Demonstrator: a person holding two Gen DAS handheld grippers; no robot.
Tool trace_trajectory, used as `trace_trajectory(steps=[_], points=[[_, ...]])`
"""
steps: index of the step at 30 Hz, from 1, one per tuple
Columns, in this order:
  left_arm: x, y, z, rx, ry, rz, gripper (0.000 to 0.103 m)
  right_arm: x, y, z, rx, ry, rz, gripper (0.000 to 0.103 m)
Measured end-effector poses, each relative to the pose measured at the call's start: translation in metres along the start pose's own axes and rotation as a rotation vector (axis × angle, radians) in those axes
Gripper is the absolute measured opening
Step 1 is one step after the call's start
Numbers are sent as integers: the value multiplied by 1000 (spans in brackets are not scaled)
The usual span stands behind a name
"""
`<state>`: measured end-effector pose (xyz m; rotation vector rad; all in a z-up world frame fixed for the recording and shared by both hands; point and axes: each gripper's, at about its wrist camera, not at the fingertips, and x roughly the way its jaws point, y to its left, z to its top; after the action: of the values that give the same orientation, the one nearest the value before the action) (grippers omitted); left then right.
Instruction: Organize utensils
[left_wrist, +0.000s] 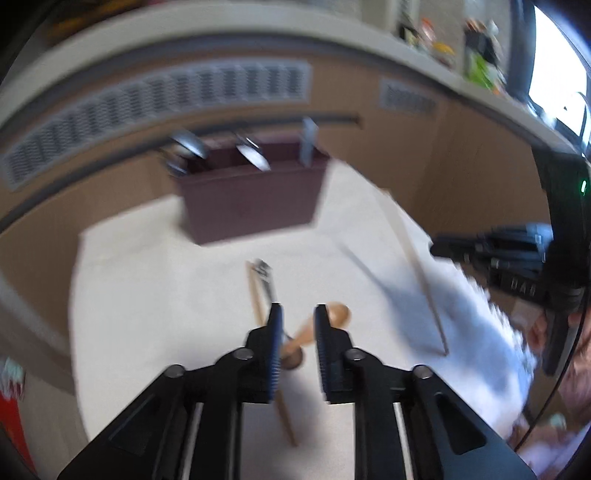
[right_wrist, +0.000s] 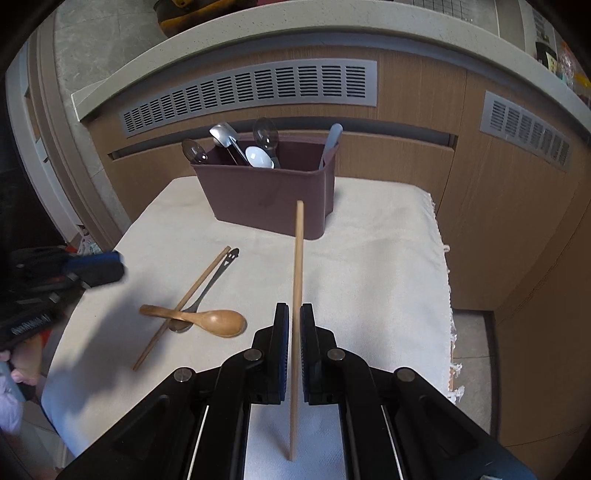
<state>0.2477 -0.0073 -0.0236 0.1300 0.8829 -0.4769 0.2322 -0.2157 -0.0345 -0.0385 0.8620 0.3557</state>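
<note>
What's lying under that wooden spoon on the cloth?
Under the wooden spoon lie a chopstick and a dark metal spoon, crossing beneath its handle. The dark spoon's bowl is partly covered, so its shape is unclear.

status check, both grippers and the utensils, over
Right gripper shut on chopstick. Left gripper open above wooden spoon. Second chopstick and dark spoon crossed under it. Bin unobstructed.

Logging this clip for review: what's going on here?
A person is sorting utensils into a maroon caddy. The right gripper is shut on a chopstick, lifted off the cloth. The left gripper hovers open over a wooden spoon, second chopstick and dark spoon.
</note>
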Motion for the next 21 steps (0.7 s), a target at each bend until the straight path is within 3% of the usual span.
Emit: trace_trajectory(steps=[2,6,11,14,16,19,21], points=[[25,-11,5,108,82,-13,40,2,-5,-4,18,15,4,5],[59,-29,11,301,210,-19,47,1,-17,-12,56,43,24,5],[97,-32,17,366,330,-41,48,2,-20,-25,60,74,48,5],[111,-31,18,336,360,-46,47,5,-24,-28,71,88,51,8],[111,-27,21,258,340,-64,36,10,-25,-28,62,108,54,10],[104,-18,18,123,296,-70,30,23,-22,-25,39,133,67,17],[90,-10,12,33,216,-33,30,33,-21,-22,45,133,82,17]])
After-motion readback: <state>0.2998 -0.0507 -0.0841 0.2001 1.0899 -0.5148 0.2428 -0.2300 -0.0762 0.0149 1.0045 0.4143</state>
